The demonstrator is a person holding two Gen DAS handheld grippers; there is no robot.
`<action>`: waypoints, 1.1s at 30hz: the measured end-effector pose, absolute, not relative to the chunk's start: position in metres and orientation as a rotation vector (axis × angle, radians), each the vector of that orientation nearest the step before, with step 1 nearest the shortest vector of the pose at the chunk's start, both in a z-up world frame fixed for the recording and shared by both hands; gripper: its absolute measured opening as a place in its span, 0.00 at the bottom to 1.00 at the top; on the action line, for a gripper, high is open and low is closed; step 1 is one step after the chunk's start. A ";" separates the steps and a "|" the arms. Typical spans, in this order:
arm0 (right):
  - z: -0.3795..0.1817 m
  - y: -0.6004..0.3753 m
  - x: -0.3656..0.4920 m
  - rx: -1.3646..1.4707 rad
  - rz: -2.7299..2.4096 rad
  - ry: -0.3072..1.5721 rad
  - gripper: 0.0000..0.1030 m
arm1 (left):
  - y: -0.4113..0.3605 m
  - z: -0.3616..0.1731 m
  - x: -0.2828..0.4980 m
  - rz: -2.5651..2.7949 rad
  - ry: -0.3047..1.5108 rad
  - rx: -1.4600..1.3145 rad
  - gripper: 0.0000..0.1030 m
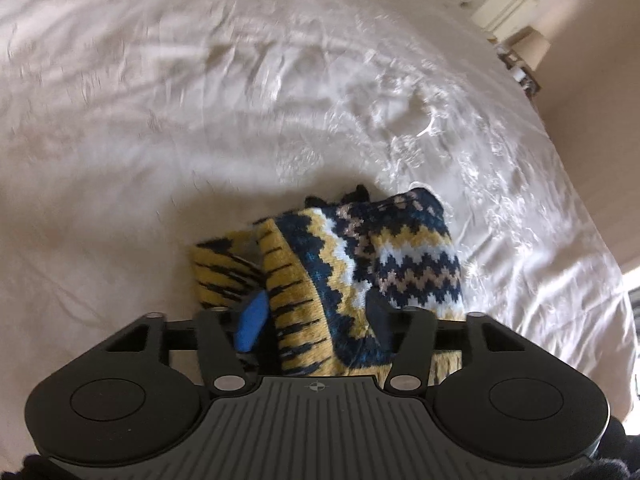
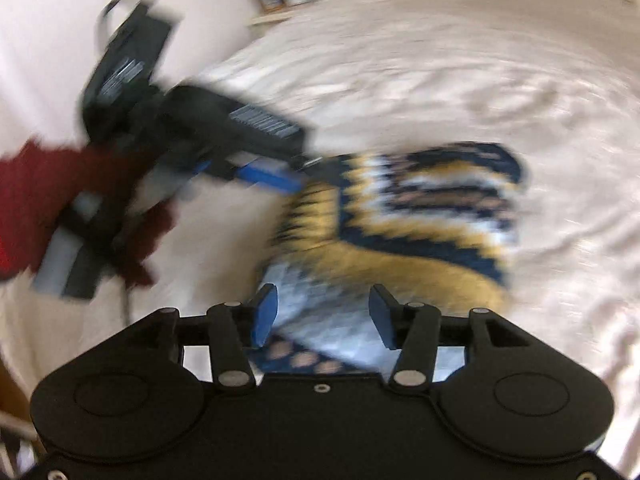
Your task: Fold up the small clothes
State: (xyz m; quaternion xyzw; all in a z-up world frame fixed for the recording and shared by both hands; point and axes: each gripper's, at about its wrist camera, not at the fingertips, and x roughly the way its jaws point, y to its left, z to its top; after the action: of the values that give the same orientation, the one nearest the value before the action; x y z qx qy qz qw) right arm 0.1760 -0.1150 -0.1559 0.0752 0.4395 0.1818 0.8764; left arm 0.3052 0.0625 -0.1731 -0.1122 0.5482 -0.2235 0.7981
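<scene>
The navy, mustard and white zigzag-knit garment [image 1: 360, 264] lies bunched on the cream quilted bedspread [image 1: 160, 100], between the parted blue-padded jaws of both the left gripper [image 1: 316, 316] and right gripper [image 2: 324, 316], neither clamping it.

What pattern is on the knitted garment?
Zigzag stripes in navy, mustard, white and tan on the knitted garment; clearest from the left wrist.

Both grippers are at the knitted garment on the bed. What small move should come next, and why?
Probably lift both grippers clear. The right gripper and left gripper stand open, the patterned knit lies doubled over on the bedspread, so the fold seems laid.
</scene>
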 end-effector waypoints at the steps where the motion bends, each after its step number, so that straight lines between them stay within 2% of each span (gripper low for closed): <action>1: -0.157 -0.123 0.182 0.169 0.344 0.921 0.60 | 0.060 -0.178 0.307 -0.476 1.186 -0.247 0.56; 3: -0.163 -0.143 0.191 0.218 0.274 0.929 0.69 | 0.055 -0.186 0.310 -0.471 1.214 -0.257 0.58; 4: -0.168 -0.156 0.196 0.263 0.248 0.932 0.71 | 0.053 -0.190 0.311 -0.471 1.221 -0.267 0.62; 7: -0.181 -0.188 0.211 0.380 0.180 0.934 0.70 | 0.051 -0.193 0.313 -0.455 1.226 -0.285 0.62; 8: -0.183 -0.195 0.214 0.405 0.163 0.929 0.61 | 0.053 -0.193 0.313 -0.450 1.221 -0.298 0.62; 9: -0.186 -0.201 0.219 0.426 0.150 0.922 0.41 | 0.054 -0.193 0.313 -0.449 1.217 -0.310 0.62; 11: -0.187 -0.208 0.227 0.428 0.122 0.916 0.16 | 0.057 -0.192 0.311 -0.447 1.213 -0.321 0.62; 19: -0.216 -0.163 0.259 0.351 0.212 1.042 0.16 | 0.074 -0.179 0.304 -0.394 1.181 -0.286 0.61; 25: -0.217 -0.143 0.265 0.307 0.263 1.032 0.13 | 0.062 -0.155 0.297 -0.438 1.100 -0.189 0.62; 28: -0.218 -0.148 0.260 0.315 0.260 1.028 0.13 | 0.046 -0.164 0.303 -0.413 1.110 -0.127 0.62; 33: -0.216 -0.146 0.257 0.300 0.271 1.024 0.13 | 0.053 -0.182 0.312 -0.351 1.151 -0.183 0.63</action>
State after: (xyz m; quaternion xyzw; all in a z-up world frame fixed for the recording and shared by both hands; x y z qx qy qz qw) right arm 0.2574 -0.1460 -0.2159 0.1425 0.4863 0.1288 0.8524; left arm 0.3115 0.0529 -0.1821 -0.0861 0.5407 -0.1649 0.8204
